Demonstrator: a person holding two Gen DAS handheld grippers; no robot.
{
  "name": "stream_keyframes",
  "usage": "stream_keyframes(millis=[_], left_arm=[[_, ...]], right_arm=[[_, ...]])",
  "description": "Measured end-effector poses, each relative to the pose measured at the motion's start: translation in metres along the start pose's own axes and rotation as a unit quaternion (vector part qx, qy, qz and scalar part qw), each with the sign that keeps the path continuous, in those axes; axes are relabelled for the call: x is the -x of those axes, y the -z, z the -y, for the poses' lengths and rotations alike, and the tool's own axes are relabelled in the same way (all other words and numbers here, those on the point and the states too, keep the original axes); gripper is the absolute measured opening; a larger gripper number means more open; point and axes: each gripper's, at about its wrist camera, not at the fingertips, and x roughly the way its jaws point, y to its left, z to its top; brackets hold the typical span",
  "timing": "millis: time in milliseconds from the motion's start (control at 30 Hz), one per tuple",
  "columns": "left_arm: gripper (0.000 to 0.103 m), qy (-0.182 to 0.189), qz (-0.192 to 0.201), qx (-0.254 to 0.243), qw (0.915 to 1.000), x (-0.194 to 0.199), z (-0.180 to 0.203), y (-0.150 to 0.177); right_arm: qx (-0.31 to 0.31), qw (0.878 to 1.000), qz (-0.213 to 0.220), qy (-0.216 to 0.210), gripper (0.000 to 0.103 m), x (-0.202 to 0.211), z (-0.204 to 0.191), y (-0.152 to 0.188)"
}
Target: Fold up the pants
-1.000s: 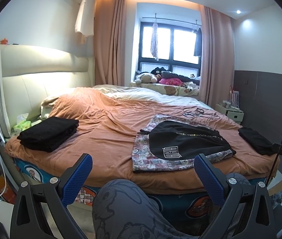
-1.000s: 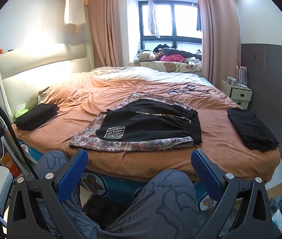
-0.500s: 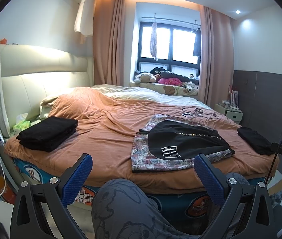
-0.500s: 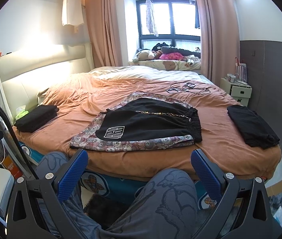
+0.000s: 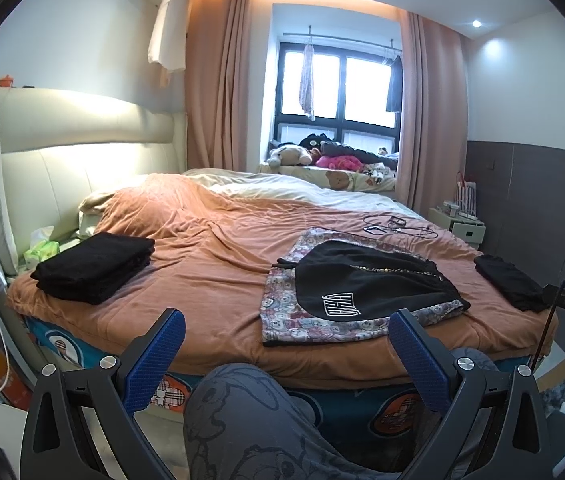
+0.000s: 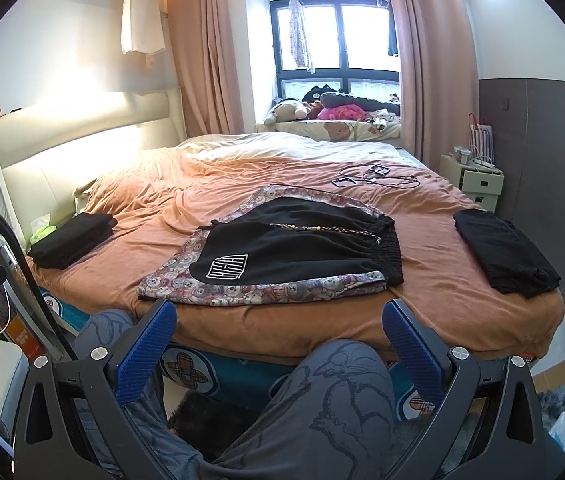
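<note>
We hold the left gripper [image 5: 286, 344] low in front of the bed [image 5: 218, 280], its blue fingers [image 5: 154, 356] spread wide and gripping nothing. The right gripper [image 6: 278, 340] hangs the same way, fingers wide apart and empty. The black pants [image 6: 298, 248] lie flat near the bed's front edge, on top of a bear-print cloth [image 6: 258, 290], with a white logo toward us and the gathered waistband to the right. They sit beyond both grippers, apart from the fingertips, ahead and to the right in the left wrist view and straight ahead in the right one. Our knee in grey printed trousers [image 6: 346, 392] rises between the fingers and the mattress edge. A folded black stack [image 5: 94, 268] rests near the headboard side, another black garment [image 6: 502, 256] at the far right edge, and black cables [image 6: 370, 174] lie farther back on the orange blanket.
</note>
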Motion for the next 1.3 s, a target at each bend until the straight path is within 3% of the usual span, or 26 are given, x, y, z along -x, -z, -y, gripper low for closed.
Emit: stream_keyframes(millis=[567, 967, 1300], left_arm=[[0.103, 0.000, -0.016, 0.010, 0.9998, -0.042, -0.008, -0.007], [0.103, -0.002, -0.074, 0.022, 0.9970, -0.105, -0.017, 0.002], [0.103, 0.001, -0.141, 0.049, 0.9888, -0.170, -0.027, 0.020]], right_arm=[[-0.009, 1.000, -0.007, 0.001, 0.103, -0.035, 0.009, -0.010], [-0.043, 0.998, -0.049, 0.015, 0.103, -0.092, 0.035, -0.018], [-0.073, 0.993, -0.087, 0.034, 0.103, -0.138, 0.057, -0.027]])
